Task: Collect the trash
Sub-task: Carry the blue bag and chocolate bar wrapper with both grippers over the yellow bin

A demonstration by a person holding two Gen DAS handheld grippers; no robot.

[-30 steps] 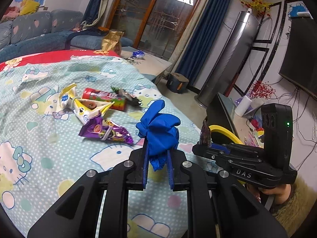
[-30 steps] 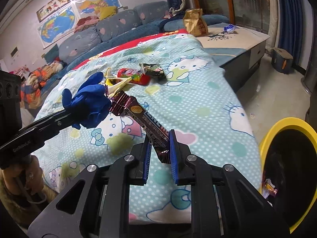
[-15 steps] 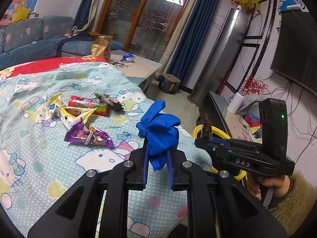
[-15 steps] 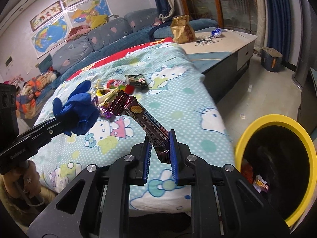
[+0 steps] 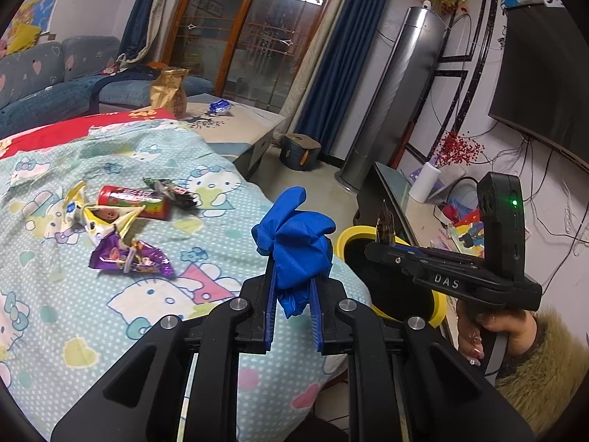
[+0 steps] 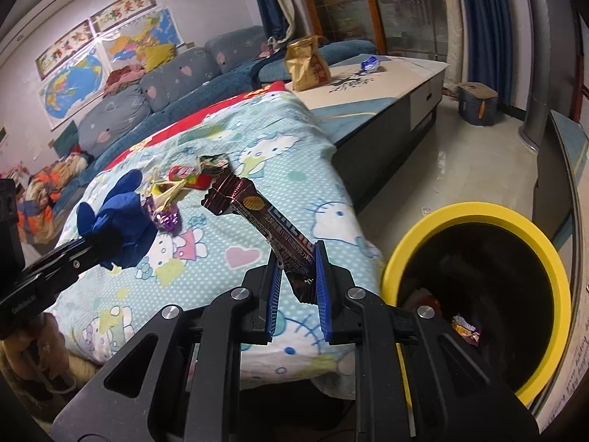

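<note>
Left gripper (image 5: pixel 292 294): we see its jaws clamped on a crumpled blue glove (image 5: pixel 296 243), held in the air above the near right edge of the bed (image 5: pixel 55 294).
Right gripper (image 6: pixel 296 280): we see its jaws gripping the near end of a dark brown snack wrapper (image 6: pixel 254 210), which slants up and to the left over the bed, just left of the bin.
Yellow bin (image 6: pixel 552 258): we find it on the floor just beside the bed's right edge, with a black liner and a few scraps of litter at the bottom; in the left wrist view its rim (image 5: pixel 344 235) shows behind the glove.
Remaining trash: we note a purple wrapper (image 5: pixel 129 258), a yellow-and-white wrapper (image 5: pixel 103 217), a red can (image 5: pixel 134 200) on its side and a dark wrapper (image 5: pixel 173 191) grouped on the bedspread, far left of the grippers.
Far surface (image 5: pixel 243 125): we see a brown paper bag (image 5: pixel 169 90) and a small blue packet (image 5: pixel 220 106) on it.
</note>
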